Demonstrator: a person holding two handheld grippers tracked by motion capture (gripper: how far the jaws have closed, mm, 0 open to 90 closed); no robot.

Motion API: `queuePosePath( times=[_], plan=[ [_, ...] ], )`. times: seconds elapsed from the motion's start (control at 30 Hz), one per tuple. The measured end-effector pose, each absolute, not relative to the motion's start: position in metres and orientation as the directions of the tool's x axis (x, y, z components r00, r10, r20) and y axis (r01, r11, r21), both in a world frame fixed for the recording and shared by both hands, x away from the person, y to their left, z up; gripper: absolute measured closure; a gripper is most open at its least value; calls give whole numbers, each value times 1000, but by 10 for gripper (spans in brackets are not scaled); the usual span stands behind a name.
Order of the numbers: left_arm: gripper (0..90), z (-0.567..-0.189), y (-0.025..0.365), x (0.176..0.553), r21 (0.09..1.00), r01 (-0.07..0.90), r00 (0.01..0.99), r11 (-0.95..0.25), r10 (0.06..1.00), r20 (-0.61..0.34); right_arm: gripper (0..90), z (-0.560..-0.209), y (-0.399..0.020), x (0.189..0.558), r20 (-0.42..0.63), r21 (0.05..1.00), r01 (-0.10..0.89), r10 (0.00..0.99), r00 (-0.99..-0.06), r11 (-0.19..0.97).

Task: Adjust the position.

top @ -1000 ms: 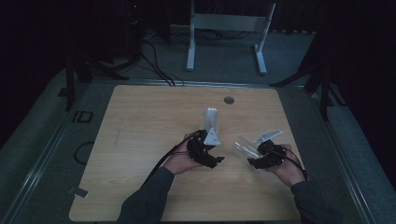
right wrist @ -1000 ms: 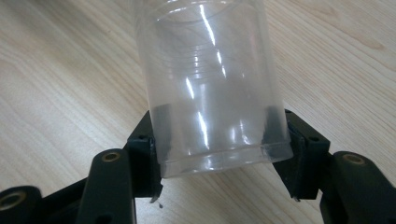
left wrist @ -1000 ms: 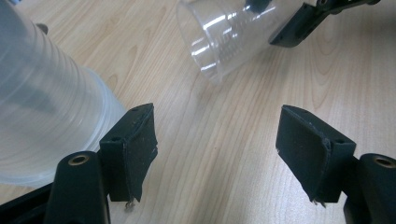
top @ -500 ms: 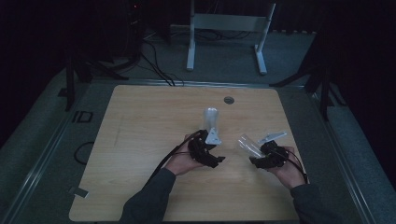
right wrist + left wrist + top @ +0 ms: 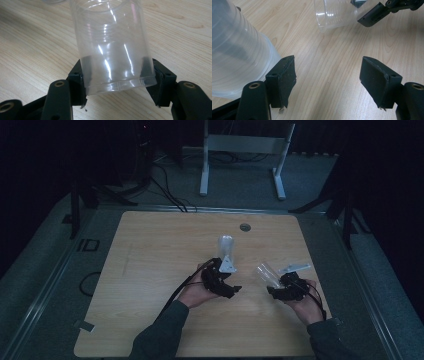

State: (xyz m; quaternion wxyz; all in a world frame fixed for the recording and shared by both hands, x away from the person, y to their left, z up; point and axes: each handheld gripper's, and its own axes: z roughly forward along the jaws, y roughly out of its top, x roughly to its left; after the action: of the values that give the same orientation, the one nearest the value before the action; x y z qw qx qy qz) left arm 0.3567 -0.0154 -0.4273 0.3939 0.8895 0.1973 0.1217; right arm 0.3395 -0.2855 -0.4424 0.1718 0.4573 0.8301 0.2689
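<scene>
A stack of clear plastic cups (image 5: 226, 247) rises from the wooden table just beyond my left gripper (image 5: 227, 282). In the left gripper view the stack (image 5: 237, 55) lies against the outer side of the left jaw. That gripper (image 5: 328, 67) is open, with bare table between its pads. My right gripper (image 5: 276, 285) is shut on the closed end of a single clear cup (image 5: 264, 271), which tilts up toward the left. The right gripper view shows both pads of the gripper (image 5: 117, 72) pressed on the cup (image 5: 112, 42). Its rim end (image 5: 334, 15) points at the left gripper.
The wooden table (image 5: 150, 270) has a round cable hole (image 5: 245, 227) near its far edge. A metal stand (image 5: 245, 150) and loose cables (image 5: 165, 190) are on the floor behind. A black cable (image 5: 172, 297) trails from the left gripper along the forearm.
</scene>
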Motion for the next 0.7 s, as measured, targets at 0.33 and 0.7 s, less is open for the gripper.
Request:
queuePosePath(
  times=[0.33, 0.7],
  plan=[
    [286, -427, -18, 358, 761, 279, 878, -586, 476, 44, 416, -442, -285, 337, -35, 649, 658, 879, -476, 383],
    [286, -424, -20, 359, 789, 289, 871, -541, 491, 18, 416, -437, -280, 331, -22, 720, 617, 900, -436, 317]
  ],
)
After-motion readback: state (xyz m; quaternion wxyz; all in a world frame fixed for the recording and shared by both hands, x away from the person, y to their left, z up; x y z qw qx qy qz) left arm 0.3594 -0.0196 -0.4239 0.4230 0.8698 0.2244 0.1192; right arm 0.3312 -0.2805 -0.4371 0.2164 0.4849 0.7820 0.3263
